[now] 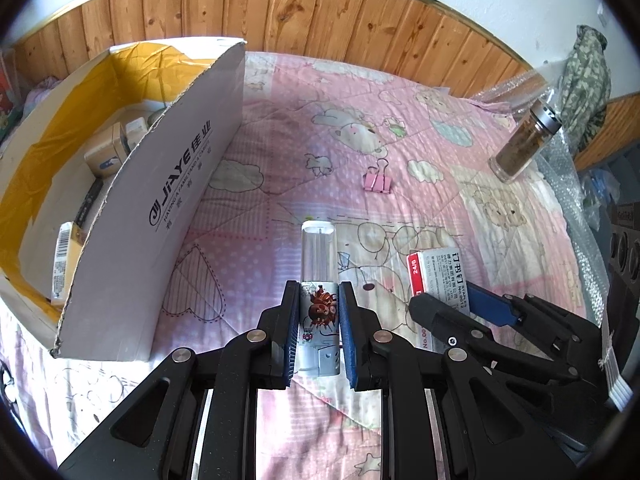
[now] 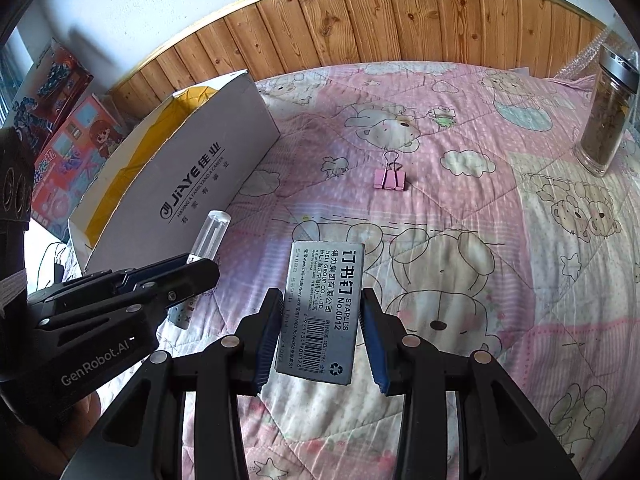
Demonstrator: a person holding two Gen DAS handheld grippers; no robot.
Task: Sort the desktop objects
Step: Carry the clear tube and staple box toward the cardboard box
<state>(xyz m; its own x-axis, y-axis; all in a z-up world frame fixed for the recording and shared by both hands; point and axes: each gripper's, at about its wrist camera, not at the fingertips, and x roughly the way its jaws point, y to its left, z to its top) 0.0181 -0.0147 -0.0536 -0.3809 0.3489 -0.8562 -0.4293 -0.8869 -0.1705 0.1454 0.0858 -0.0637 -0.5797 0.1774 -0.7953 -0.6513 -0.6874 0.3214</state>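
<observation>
My left gripper (image 1: 319,312) is shut on a white tube with a clear cap and a cartoon print (image 1: 319,280), low over the pink quilt; the tube also shows in the right wrist view (image 2: 210,234). My right gripper (image 2: 320,316) has its blue pads on both sides of a grey staples box (image 2: 322,312), which also shows in the left wrist view (image 1: 438,276); a thin gap shows at the right pad. A pink binder clip (image 1: 377,181) (image 2: 389,179) lies further out on the quilt. An open white cardboard box (image 1: 160,216) (image 2: 192,168) stands at the left.
A glass jar with a metal lid (image 1: 524,140) (image 2: 606,120) stands at the far right. The cardboard box holds several small cartons (image 1: 108,152). Toy boxes (image 2: 68,120) lean at the far left. Bubble wrap (image 1: 576,216) lies along the right edge. A wooden wall panel (image 1: 320,12) backs the bed.
</observation>
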